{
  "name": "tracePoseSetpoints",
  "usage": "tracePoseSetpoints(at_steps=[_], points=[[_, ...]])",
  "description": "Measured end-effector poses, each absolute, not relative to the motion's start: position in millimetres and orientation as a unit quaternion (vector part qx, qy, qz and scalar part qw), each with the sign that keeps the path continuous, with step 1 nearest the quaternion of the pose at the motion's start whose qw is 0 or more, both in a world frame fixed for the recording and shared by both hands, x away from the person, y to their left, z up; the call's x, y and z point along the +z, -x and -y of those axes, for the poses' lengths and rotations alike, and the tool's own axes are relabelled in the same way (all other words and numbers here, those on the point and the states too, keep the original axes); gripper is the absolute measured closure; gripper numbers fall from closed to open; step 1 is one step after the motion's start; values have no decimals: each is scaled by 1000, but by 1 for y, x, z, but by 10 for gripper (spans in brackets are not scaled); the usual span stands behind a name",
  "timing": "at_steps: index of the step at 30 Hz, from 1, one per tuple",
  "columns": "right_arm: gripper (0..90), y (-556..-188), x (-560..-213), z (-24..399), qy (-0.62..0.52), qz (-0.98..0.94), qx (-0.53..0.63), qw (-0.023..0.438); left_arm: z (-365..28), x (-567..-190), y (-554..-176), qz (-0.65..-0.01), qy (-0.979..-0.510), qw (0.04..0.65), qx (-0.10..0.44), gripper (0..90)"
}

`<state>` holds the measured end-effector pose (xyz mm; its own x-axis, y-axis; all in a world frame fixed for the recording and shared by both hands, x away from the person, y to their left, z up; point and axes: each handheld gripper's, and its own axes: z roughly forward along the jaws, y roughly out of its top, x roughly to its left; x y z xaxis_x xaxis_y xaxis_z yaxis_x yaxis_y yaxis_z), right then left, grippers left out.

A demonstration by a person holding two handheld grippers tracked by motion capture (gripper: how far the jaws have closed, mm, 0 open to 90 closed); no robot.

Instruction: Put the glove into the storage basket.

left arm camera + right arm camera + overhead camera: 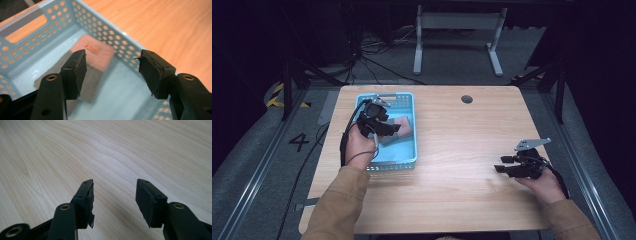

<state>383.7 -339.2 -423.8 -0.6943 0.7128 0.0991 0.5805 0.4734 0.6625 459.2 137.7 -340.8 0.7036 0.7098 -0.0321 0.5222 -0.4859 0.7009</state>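
Basket [408, 161] of light blue perforated plastic stands at the 9 o'clock side of the wooden table [462, 150], and inside it I see two flat pieces: a pink cloth [405, 125] toward 1 o'clock of the basket floor and a grey cloth [391, 138] just beside it, touching or partly under it. In the left gripper view the pink cloth [96, 51] lies near the perforated wall, and the grey cloth [87, 82] spreads below it toward 6 o'clock.

My left gripper [379, 120] hangs over the basket, above the cloths. Its jaws stand clearly apart and nothing is between them; the pads touch no cloth. In the left gripper view [112, 72] I look through the gap down to the basket floor.

Going to the right, the middle of the table is bare wood, with a small dark round hole [467, 99] at 12 o'clock.

My right gripper [507, 164] is at 4 o'clock of the table, low over the wood, pointing toward 9 o'clock. Its jaws are wide apart and hold nothing; in the right gripper view [113, 195] there is wood grain between them.
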Motion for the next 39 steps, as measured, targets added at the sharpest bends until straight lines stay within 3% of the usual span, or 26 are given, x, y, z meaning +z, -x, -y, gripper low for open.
tracePoseSetpoints(at_steps=[11, 21, 39], points=[[482, -388, -427, 332, -369, -860, 339, 93, -126, -323, -407, -301, -867, 379, 115, 388], [474, -386, -427, 331, -368, -860, 341, 93, -121, -328, -370, -259, -876, 396, 90, 378], [473, -382, -429, 328, -357, -863, 345, 95, -113, -371, -355, -228, -891, 389, 57, 356]])
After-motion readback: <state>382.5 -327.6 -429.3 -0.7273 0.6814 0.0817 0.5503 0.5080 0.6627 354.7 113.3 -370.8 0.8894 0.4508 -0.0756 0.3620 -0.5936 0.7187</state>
